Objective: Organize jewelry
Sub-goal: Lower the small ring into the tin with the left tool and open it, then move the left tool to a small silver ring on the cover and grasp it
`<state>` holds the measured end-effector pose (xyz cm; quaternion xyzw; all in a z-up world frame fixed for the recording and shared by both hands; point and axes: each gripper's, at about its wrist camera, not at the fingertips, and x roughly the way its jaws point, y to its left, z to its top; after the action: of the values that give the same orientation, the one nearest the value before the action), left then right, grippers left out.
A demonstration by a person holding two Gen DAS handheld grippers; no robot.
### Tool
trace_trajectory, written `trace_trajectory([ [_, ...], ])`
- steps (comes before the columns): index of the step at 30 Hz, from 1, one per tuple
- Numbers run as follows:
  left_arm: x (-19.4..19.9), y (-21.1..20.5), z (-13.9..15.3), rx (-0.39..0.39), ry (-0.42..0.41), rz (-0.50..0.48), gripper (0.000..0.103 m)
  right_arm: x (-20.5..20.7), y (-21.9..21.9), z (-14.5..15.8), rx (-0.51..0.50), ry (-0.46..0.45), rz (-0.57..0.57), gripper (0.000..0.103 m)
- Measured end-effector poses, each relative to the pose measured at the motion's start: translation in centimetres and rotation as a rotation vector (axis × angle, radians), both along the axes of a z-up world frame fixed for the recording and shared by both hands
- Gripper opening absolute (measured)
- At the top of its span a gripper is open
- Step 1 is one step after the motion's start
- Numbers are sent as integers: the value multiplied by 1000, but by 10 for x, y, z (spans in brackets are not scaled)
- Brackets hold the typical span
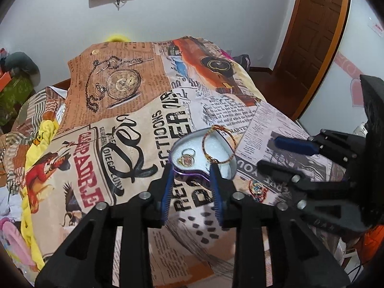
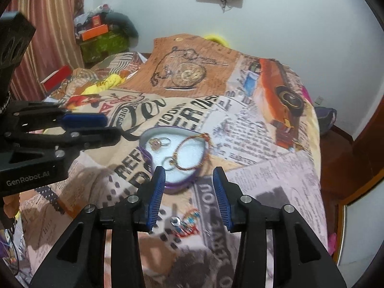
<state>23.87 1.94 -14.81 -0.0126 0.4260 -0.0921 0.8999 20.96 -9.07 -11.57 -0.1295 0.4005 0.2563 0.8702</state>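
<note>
A: What lies nearest the right gripper (image 2: 189, 171)?

B: A small beaded piece of jewelry (image 2: 188, 223), red and blue with a silver bead, lying on the printed bedspread (image 2: 276, 180) between its two blue fingers (image 2: 157, 192). The jaws stand spread and hold nothing.

A: So that piece is not yet put away?

B: It seems so. It sits outside the box, just short of it, and looks like the next item to collect.

A: And the box itself?

B: A little beyond lies the heart-shaped tin (image 2: 176, 182), purple-walled with a white lining. Inside rest a gold ring (image 2: 157, 143), a beaded bracelet (image 2: 192, 153) whose far side leans on the rim, and a small silver hoop (image 2: 169, 163) touching the bracelet.

A: Where is the left gripper (image 1: 192, 168)?

B: Its open fingertips straddle the near rim of the tin without visibly pinching it; it grasps nothing. In its own view the right gripper hangs off to the right, above the bedspread.

A: What does the next move call for?

B: Probably lowering the right gripper over the loose beaded piece, closing gently on it against the soft fabric, then carrying it the short way into the tin. The left gripper could steady the tin, since the bedding gives.
</note>
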Motion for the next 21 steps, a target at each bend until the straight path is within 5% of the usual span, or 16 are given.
trace_trajectory([
  [21, -3, -63, -57, 59, 127, -138, 34, -11, -70, -31, -1, 95, -112, 38],
])
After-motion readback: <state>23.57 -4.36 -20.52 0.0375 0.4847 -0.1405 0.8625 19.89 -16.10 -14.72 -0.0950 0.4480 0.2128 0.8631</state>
